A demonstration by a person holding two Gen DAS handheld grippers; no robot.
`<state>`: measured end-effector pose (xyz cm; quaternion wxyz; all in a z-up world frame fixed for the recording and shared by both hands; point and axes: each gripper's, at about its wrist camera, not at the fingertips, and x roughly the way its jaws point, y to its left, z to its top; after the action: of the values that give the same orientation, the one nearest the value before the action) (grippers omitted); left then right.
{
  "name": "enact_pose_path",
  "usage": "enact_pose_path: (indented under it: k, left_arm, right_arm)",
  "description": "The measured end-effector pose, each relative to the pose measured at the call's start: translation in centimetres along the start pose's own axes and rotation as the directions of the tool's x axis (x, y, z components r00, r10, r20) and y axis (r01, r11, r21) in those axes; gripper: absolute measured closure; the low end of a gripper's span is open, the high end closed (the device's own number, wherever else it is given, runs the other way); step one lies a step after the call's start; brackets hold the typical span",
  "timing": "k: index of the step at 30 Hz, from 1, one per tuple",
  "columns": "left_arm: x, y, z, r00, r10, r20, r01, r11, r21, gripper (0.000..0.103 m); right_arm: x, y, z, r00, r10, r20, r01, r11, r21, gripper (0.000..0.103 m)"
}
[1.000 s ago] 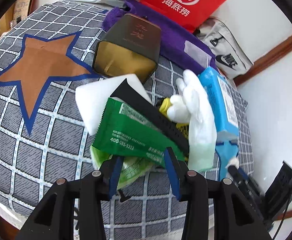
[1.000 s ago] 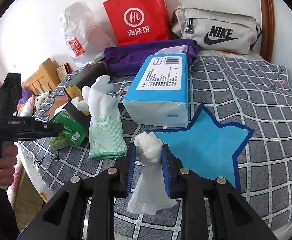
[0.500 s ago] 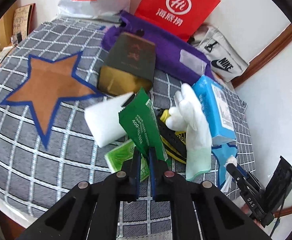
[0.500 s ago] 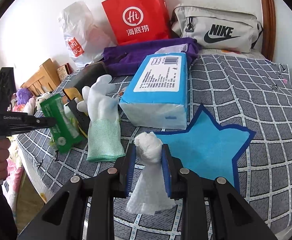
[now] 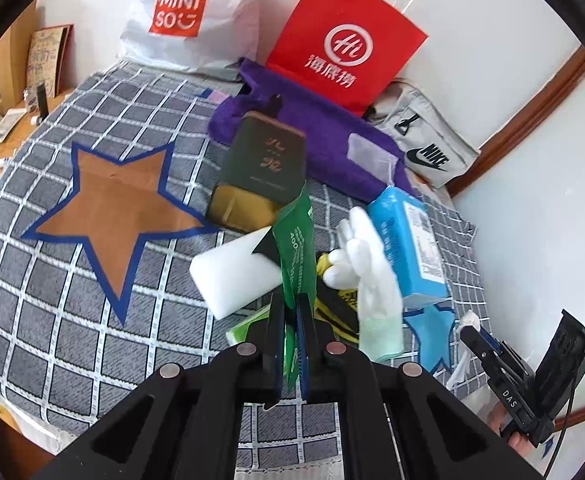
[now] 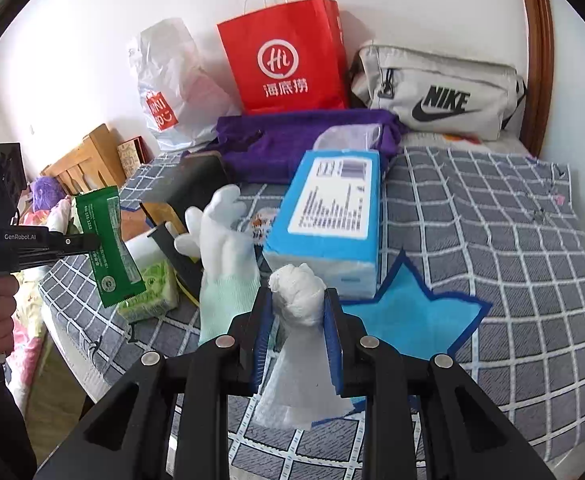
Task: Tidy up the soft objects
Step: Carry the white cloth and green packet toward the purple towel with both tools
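Note:
My left gripper [image 5: 291,309] is shut on a green snack packet [image 5: 295,248], which hangs lifted above the pile; the right wrist view shows the same packet [image 6: 110,248] in the air at the left. My right gripper [image 6: 297,307] is shut on a crumpled white tissue [image 6: 298,300] above the blue star patch [image 6: 412,320]. On the checked bedspread [image 5: 52,300] lie a white glove [image 5: 372,276], a blue tissue pack [image 5: 412,248], a white foam block [image 5: 236,272], a pale green wipes pack [image 6: 152,292] and a black-and-yellow strap [image 5: 336,308].
A dark box [image 5: 260,176] lies beside a brown star patch [image 5: 112,200]. A purple towel [image 5: 324,140], a red paper bag [image 5: 344,40], a Miniso bag [image 5: 188,12] and a grey Nike bag [image 6: 444,92] line the wall. A wooden stand [image 6: 88,160] sits beyond the bed's left edge.
The left jaws closed on the green packet and lifted it off the pile, tipping it upright. The right gripper rose a little, still holding the tissue.

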<state>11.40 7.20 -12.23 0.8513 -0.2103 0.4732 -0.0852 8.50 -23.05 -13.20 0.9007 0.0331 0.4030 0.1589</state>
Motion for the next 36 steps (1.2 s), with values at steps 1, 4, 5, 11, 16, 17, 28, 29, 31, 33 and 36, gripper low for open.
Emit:
enact_pose_path:
  k: [1, 4, 5, 11, 16, 17, 28, 29, 31, 33, 36]
  left_arm:
    - [-0.2, -0.2, 0.1, 1.0, -0.006, 0.006, 0.006, 1.0, 0.006, 0.097]
    - [-0.8, -0.5, 0.7, 1.0, -0.017, 0.022, 0.016, 1.0, 0.02, 0.097]
    - [-0.9, -0.6, 0.9, 0.999, -0.016, 0.028, 0.015, 1.0, 0.024, 0.097]
    - [-1.4, -0.8, 2.8, 0.998, -0.004, 0.059, 0.002, 0.999, 0.038, 0.097]
    - [-1.5, -1.1, 5.0, 0.997, -0.008, 0.077, 0.004, 0.999, 0.042, 0.097]
    - [-1.5, -1.2, 5.4, 0.997, -0.006, 0.08, 0.003, 0.999, 0.044, 0.097]
    - [0.8, -2.7, 10.8, 0.996, 0.012, 0.085, -0.019, 0.996, 0.083, 0.097]
    - [1.1, -2.8, 11.4, 0.996, 0.012, 0.085, -0.02, 0.996, 0.086, 0.097]
    - [1.6, -3.0, 12.3, 0.996, 0.014, 0.085, -0.022, 0.996, 0.089, 0.097]
    - [2.1, -3.2, 13.1, 0.996, 0.016, 0.086, -0.024, 0.995, 0.093, 0.097]
    - [2.8, -3.4, 14.6, 0.996, 0.022, 0.09, -0.031, 0.995, 0.098, 0.097]
  right_arm:
    - [-0.2, 0.1, 0.3, 1.0, -0.003, 0.005, 0.003, 1.0, -0.004, 0.078]
    - [-0.6, 0.5, 1.2, 1.0, -0.009, 0.016, 0.009, 1.0, -0.016, 0.078]
    - [-0.6, 0.6, 1.5, 1.0, -0.01, 0.019, 0.011, 1.0, -0.019, 0.078]
    - [-0.4, 1.0, 3.6, 0.999, -0.016, 0.035, 0.017, 0.999, -0.036, 0.078]
    - [0.2, 0.9, 6.1, 0.998, -0.03, 0.049, 0.032, 0.999, -0.034, 0.078]
    - [0.3, 0.9, 6.6, 0.998, -0.034, 0.051, 0.036, 0.999, -0.034, 0.078]
    - [3.2, -0.5, 12.4, 0.996, -0.052, 0.077, 0.054, 0.998, -0.025, 0.078]
    - [3.4, -0.5, 12.9, 0.995, -0.054, 0.079, 0.056, 0.998, -0.026, 0.078]
    - [4.0, -0.9, 13.9, 0.995, -0.057, 0.084, 0.059, 0.998, -0.023, 0.078]
    - [4.7, -1.2, 14.9, 0.995, -0.058, 0.086, 0.06, 0.998, -0.018, 0.078]
    - [5.7, -1.6, 16.4, 0.994, -0.058, 0.094, 0.06, 0.998, -0.014, 0.078]
